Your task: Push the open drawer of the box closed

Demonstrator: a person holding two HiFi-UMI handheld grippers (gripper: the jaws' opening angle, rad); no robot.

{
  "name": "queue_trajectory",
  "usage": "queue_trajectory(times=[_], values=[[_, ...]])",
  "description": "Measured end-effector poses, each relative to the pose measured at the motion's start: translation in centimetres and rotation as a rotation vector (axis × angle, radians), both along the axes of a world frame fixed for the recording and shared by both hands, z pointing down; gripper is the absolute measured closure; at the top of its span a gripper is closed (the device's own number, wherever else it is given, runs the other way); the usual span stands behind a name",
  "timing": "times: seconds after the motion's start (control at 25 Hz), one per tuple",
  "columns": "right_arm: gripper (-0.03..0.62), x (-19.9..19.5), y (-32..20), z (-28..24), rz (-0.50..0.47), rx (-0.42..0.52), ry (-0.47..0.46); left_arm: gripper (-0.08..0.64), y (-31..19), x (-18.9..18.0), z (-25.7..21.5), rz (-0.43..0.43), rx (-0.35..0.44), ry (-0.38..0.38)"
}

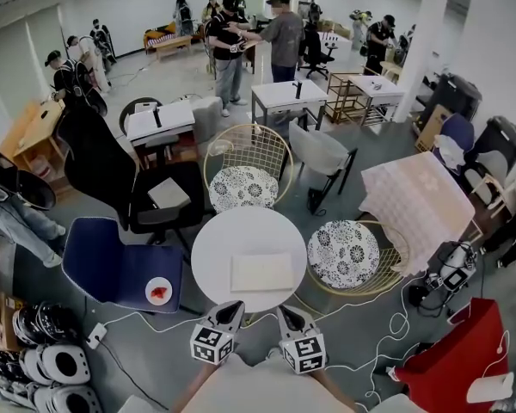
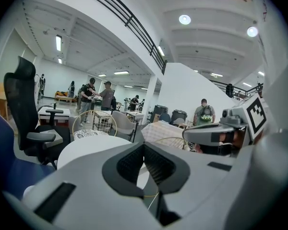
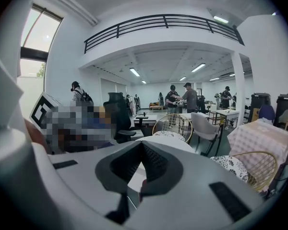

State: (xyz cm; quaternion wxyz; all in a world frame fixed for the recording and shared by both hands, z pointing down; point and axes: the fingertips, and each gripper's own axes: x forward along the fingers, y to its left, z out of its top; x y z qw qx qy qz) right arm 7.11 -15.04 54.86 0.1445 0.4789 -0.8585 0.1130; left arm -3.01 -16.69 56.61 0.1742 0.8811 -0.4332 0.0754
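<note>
Box: a flat pale box (image 1: 262, 272) lies on the round white counter (image 1: 228, 235), toward its near edge and slightly right of its middle.
Drawer: the head view is too small to show which side stands open, so I cannot tell where the drawer is.
Long axis: the box's long sides run left to right, roughly along the counter's near edge.
Left tongs: the left tongs (image 1: 231, 309) hang just short of the near edge, jaws together with nothing between them; the tip points toward the box's left end.
Right tongs: the right tongs (image 1: 285, 313) are also pinched closed and empty, pointing toward the box's right half.
Direction: the box lies straight ahead of both tongs, between the lines they point along, and apart from both.
Nearer hand: judging by the head view, the two are about equally near, with the right lined up more squarely on the box.
Head view only: it shows the box's outline and its place on the counter.
Gripper views only: each shows its own closed jaws with only a slip of white surface past them; the box cannot be made out there.
</note>
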Motion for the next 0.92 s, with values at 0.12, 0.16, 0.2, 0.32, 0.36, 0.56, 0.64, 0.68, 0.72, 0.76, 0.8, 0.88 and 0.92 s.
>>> queue_trajectory(times=[0.12, 0.16, 0.2, 0.32, 0.36, 0.56, 0.64, 0.68, 0.72, 0.76, 0.8, 0.88, 0.92], values=[[0.577, 0.2, 0.0, 0.1, -0.002, -0.008, -0.005, 0.548, 0.2, 0.2, -0.1, 0.0, -0.004, 0.0], [0.577, 0.2, -0.1, 0.1, -0.002, -0.008, -0.005, 0.548, 0.2, 0.2, -0.1, 0.001, -0.006, -0.001], [0.577, 0.2, -0.1, 0.0, -0.001, -0.009, -0.005, 0.548, 0.2, 0.2, -0.1, 0.002, -0.007, -0.001], [0.577, 0.1, -0.1, 0.1, 0.004, -0.013, 0.002, 0.548, 0.6, 0.2, 0.0, 0.006, -0.012, -0.002], [0.577, 0.1, 0.0, 0.2, 0.004, -0.014, 0.004, 0.548, 0.8, 0.2, 0.1, 0.007, -0.014, -0.001], [0.577, -0.1, 0.7, 1.0, -0.008, -0.026, 0.02, 0.548, 1.4, 0.4, 0.6, 0.008, -0.022, -0.001], [0.577, -0.2, 0.8, 1.0, -0.014, -0.03, 0.021, 0.548, 1.5, 0.4, 0.6, 0.006, -0.023, -0.001], [0.577, -0.3, 0.9, 1.0, -0.017, -0.031, 0.021, 0.548, 1.5, 0.4, 0.5, 0.005, -0.023, -0.002], [0.577, -0.3, 0.9, 1.0, -0.018, -0.032, 0.021, 0.548, 1.6, 0.4, 0.5, 0.005, -0.024, -0.003], [0.577, -0.4, 1.0, 1.1, -0.02, -0.033, 0.02, 0.548, 1.6, 0.3, 0.5, 0.004, -0.024, -0.003], [0.577, -0.4, 1.0, 1.1, -0.02, -0.034, 0.019, 0.548, 1.7, 0.3, 0.5, 0.002, -0.024, -0.003], [0.577, -0.5, 1.1, 1.1, -0.022, -0.034, 0.02, 0.548, 1.7, 0.2, 0.5, 0.0, -0.023, -0.002], [0.577, -0.5, 1.1, 1.1, -0.022, -0.034, 0.02, 0.548, 1.7, 0.1, 0.5, -0.002, -0.023, -0.001]])
